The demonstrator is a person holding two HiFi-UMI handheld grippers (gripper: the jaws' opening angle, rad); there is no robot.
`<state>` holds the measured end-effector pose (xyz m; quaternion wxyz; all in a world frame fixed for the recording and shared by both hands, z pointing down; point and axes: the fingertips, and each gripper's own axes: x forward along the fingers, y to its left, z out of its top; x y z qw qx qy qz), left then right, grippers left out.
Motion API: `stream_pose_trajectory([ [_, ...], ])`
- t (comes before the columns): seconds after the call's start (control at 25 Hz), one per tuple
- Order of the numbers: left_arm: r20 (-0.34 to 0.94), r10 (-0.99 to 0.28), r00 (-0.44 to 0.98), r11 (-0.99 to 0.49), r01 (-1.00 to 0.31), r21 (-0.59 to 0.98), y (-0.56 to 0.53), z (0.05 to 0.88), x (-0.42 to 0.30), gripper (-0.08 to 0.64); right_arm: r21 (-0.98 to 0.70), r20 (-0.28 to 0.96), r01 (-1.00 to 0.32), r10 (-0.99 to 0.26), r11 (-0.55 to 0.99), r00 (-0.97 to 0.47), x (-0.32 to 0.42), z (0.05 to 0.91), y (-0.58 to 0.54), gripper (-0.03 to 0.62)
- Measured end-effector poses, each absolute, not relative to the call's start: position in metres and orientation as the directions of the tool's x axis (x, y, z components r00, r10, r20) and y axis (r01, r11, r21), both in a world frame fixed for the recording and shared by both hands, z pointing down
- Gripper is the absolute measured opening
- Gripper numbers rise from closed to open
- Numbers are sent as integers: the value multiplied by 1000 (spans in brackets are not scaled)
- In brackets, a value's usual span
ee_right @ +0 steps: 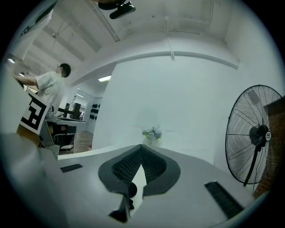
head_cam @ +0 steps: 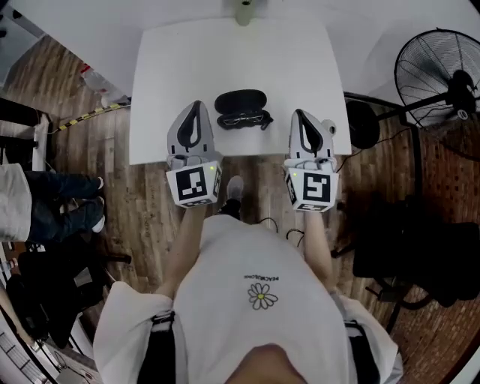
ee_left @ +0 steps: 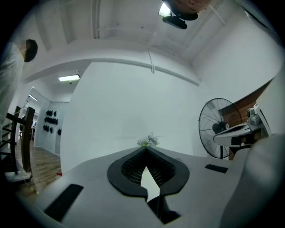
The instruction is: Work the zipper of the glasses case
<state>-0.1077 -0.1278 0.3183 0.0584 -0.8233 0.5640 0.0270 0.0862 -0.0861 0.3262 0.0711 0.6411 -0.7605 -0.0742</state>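
In the head view the black oval glasses case point(head_cam: 240, 100) lies on the white table point(head_cam: 161, 82), near its front edge. Dark-framed glasses point(head_cam: 244, 119) lie just in front of it. My left gripper point(head_cam: 197, 103) is to the left of the case, shut and empty, with its tips over the table. My right gripper point(head_cam: 298, 112) is to the right of the case, also shut and holding nothing. Neither touches the case. Both gripper views look up at a white wall. The left gripper point(ee_left: 145, 148) and right gripper point(ee_right: 141, 146) have their jaws together there, and the case is hidden.
A small vase of flowers point(head_cam: 244, 11) stands at the table's far edge. A standing fan point(head_cam: 442, 75) and a round black stool point(head_cam: 364, 124) are on the right. A person's legs point(head_cam: 52, 202) are on the left, over the wooden floor.
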Motion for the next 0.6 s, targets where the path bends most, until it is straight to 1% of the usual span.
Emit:
stream_pose_trajectory([
  [0.32,-59,-934,352,-350,-936,-46,-214,347,-122,12,197,88,-961,-979,196,-182,75,355,-170,8],
  [0.6,-8,-932,363,-363,-932,-24,-211,356,-104,13,184,126,-955,-969,233,-212,82,361,-173,8],
])
